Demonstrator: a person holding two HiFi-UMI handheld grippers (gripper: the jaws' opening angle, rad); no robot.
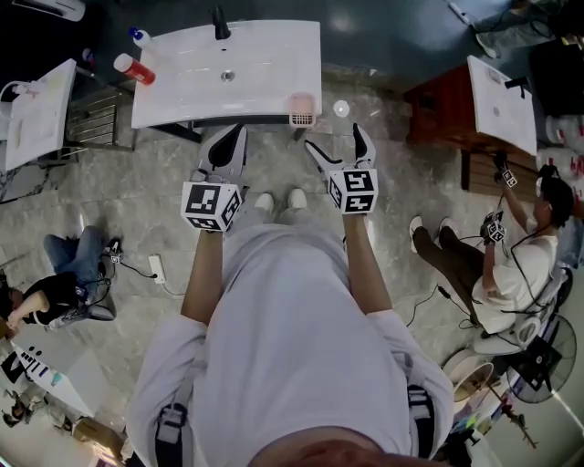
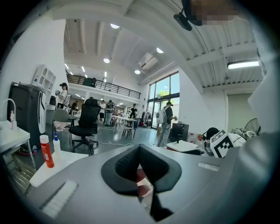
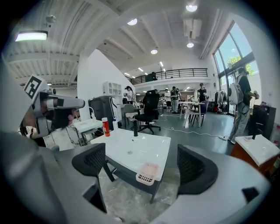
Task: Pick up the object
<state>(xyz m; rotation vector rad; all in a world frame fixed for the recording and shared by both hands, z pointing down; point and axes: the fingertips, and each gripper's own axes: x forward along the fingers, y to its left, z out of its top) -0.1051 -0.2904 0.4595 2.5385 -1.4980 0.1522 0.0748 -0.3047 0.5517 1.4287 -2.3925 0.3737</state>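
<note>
A small pink perforated basket [image 1: 302, 108] sits at the front right corner of the white sink-top table [image 1: 228, 87]. The right gripper view shows the basket [image 3: 148, 173] on the table's near edge, ahead and below. My right gripper [image 1: 333, 135] hovers just in front of that corner, open, with nothing between its pads [image 3: 140, 159]. My left gripper [image 1: 240, 129] is held before the table's front edge, left of the basket. Its jaws are together [image 2: 141, 148] and hold nothing that I can make out.
On the table stand a red bottle [image 1: 134, 68], a blue-capped bottle [image 1: 139, 37] and a black faucet [image 1: 220, 23]. A second white table [image 1: 36, 109] is at the left, and a brown bench with a white top [image 1: 500, 102] at the right. People sit on the floor on both sides [image 1: 64, 287] [image 1: 511, 264]. A power strip [image 1: 157, 267] lies on the floor.
</note>
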